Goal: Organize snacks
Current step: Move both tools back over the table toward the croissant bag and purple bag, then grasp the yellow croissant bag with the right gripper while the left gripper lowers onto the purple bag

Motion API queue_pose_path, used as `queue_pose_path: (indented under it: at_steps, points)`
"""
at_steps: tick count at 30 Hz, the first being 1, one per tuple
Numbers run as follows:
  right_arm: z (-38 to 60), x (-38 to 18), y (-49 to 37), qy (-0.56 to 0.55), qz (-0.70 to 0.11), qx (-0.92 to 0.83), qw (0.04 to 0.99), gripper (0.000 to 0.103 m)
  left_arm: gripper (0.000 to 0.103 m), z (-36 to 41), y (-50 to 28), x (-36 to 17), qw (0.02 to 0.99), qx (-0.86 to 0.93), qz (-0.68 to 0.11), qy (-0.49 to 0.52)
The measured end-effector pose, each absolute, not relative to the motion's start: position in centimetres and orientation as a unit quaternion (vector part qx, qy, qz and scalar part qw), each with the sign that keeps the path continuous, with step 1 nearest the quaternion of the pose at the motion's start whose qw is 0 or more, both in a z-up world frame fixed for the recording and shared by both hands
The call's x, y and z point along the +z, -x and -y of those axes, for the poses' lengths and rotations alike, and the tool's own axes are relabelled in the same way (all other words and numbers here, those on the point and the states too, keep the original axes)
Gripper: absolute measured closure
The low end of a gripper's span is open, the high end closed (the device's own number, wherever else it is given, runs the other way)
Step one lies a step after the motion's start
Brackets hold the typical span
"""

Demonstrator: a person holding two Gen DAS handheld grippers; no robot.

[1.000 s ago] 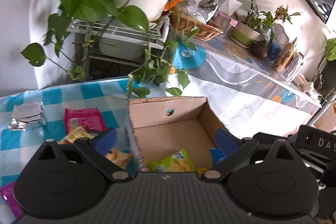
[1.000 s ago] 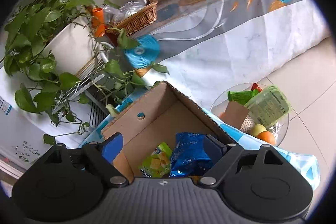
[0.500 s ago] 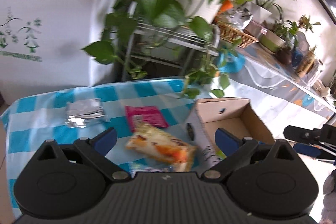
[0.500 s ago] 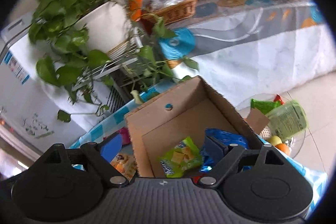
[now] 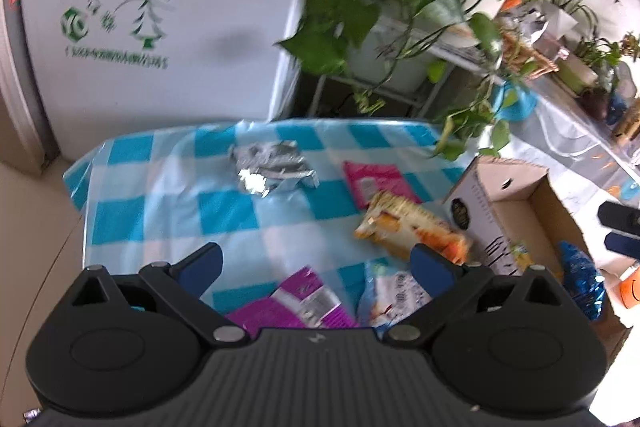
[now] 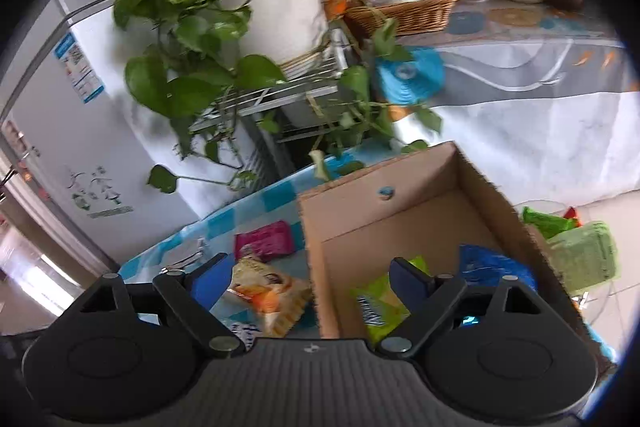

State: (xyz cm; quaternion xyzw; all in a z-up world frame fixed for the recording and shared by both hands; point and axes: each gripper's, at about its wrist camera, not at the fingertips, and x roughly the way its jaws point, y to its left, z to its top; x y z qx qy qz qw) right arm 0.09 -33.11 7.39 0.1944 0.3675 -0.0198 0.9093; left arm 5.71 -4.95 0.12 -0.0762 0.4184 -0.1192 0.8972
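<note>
Lying on checked cloth: five snack packets; two in box; both hand-held grippers agape.

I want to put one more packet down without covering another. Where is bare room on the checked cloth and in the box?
On the checked cloth, the near-left part is bare, bordered by the silver packet and purple packet. Inside the cardboard box, the far floor behind the green packet and blue packet is free. Beside the box's left wall, around the orange packet, it is crowded.

left gripper: jaws wide, empty | right gripper: jaws wide, empty
</note>
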Motion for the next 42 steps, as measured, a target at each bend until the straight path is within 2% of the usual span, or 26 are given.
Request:
queue_pose_path:
  at_steps: [7, 16, 26, 42]
  points:
    - [31.3, 6.8, -1.2, -0.202, -0.376, 0.019, 0.904, 0.013, 0.003, 5.5, -5.8, -2.9, 0.875, -0.097, -0.469, 0.075]
    - [28.7, 5.4, -5.2, -0.166, -0.402, 0.079, 0.897, 0.014, 0.003, 7.1, -5.8, -4.2, 0.879, -0.080, -0.469, 0.040]
    - [25.6, 1.8, -9.7, -0.106, -0.455, 0.105, 0.878, 0.026, 0.003, 7.0, -5.6, -5.7, 0.873, -0.072, -0.482, 0.001]
    - [22.6, -1.9, -12.2, -0.018, -0.516, 0.067, 0.854, 0.025, 0.002, 2.9, -5.0, -4.7, 0.882, -0.041, -0.468, -0.020]
